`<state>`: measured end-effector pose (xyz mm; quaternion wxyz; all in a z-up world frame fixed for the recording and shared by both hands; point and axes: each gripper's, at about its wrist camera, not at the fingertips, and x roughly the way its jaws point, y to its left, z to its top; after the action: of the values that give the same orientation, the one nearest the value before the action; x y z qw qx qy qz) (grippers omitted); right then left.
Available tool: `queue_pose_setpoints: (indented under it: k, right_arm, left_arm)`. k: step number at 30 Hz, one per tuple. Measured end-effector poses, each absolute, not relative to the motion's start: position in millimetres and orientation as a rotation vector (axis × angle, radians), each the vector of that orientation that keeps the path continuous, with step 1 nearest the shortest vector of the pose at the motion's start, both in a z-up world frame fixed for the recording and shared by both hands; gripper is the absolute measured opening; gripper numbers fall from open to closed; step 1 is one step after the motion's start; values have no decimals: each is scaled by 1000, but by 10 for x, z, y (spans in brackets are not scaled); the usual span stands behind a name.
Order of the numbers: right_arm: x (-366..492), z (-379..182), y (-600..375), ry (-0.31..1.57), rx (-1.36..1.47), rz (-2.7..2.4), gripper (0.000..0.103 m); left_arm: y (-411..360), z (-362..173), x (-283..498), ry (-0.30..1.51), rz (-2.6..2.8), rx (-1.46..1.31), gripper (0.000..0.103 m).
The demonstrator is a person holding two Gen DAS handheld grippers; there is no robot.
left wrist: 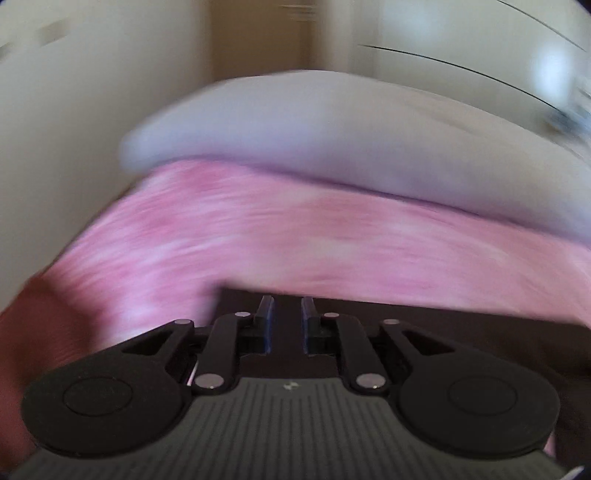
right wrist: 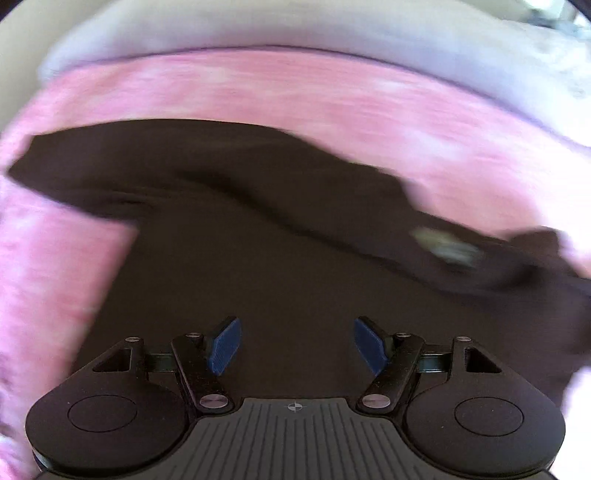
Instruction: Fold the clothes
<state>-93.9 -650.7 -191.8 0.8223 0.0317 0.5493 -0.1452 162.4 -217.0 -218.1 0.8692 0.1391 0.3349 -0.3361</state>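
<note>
Mid-fold: dark brown soft fabric garment spread on pink mottled bedspread. Left tongs nearly clenched, grip on cloth unclear. Right tongs released above garment. Next, likely: seize edge, fold over.

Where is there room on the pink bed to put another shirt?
A bare strip of pink bedspread runs between the dark garment and the pale pillow. More pink shows left of the garment. The middle, under the right gripper, is all covered by the garment.
</note>
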Motion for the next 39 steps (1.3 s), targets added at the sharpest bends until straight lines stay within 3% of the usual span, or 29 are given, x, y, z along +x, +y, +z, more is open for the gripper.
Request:
queue_pose_setpoints:
  k: [4, 12, 18, 20, 22, 25, 27, 32, 34, 39]
  right_arm:
    - [-1300, -1836, -6990, 1196, -224, -299, 71]
    - [-1601, -1898, -7703, 1118, -544, 12, 71]
    - [-1520, -1961, -8160, 1083, -571, 165, 72]
    - [-1491, -2014, -8222, 1080, -613, 219, 72]
    - [-1458, -2074, -8282, 1080, -650, 272, 72]
    - [-1357, -2122, -8397, 1083, -661, 317, 64]
    - [-1267, -2108, -8491, 1072, -656, 330, 17]
    - [-669, -1990, -9121, 982, -430, -46, 19]
    - [-487, -2017, -9328, 997, -300, -187, 22]
    - [-622, -1954, -9108, 958, -136, -142, 39]
  left_arm:
    - [-3374, -2200, 937, 648, -1173, 505, 32]
    - [-5477, -2693, -262, 520, -1656, 977, 32]
    - [-5990, -3147, -580, 466, -1819, 1406, 36]
    - [-6028, -3187, -591, 502, -1843, 1452, 28]
    - [-6065, -3162, -583, 569, -1827, 1460, 2]
    - [-6022, -2945, -469, 579, -1793, 1351, 2]
    - [-6013, -2704, -245, 589, -1715, 1171, 2]
    - [-6086, -2740, 532, 679, -1197, 842, 2]
    - [-6073, -2901, 758, 790, -1052, 785, 8]
    - [-5865, -2788, 600, 743, -1170, 697, 8]
